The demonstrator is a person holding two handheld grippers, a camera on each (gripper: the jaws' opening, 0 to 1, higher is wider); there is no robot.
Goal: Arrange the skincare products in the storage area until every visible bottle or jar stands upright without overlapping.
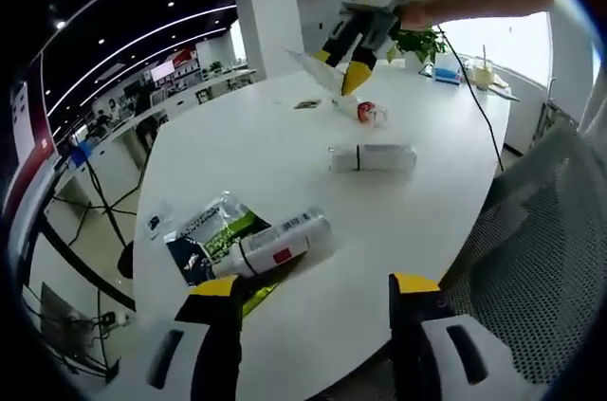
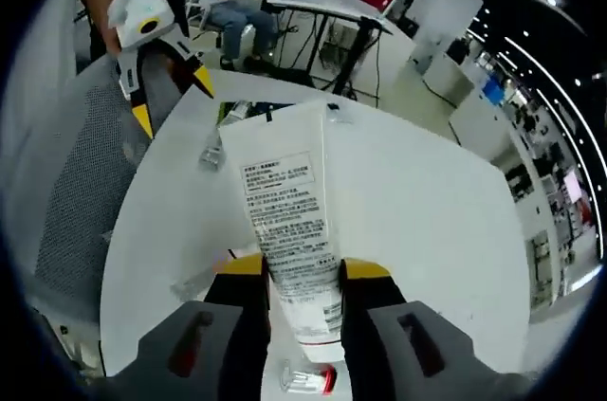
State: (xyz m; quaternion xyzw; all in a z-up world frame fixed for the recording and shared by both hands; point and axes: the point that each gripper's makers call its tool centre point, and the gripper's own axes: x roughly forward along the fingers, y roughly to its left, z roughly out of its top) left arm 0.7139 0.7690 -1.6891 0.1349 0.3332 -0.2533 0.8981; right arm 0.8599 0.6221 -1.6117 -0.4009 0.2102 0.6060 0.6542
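Here we see the white surface (image 1: 285, 145); the right hand-held gripper (image 2: 302, 273) clamps a tube (image 2: 285, 221), long axis along its jaws, above it. The left hand-held gripper (image 1: 313, 292), jaws wide, hovers nearest the lying bottle (image 1: 270, 245).

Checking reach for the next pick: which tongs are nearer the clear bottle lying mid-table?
Left, narrowly and hedged. The left tongs hover open at the table's near edge, the clear bottle straight ahead. The right tongs are raised beyond it, shut on a white tube.
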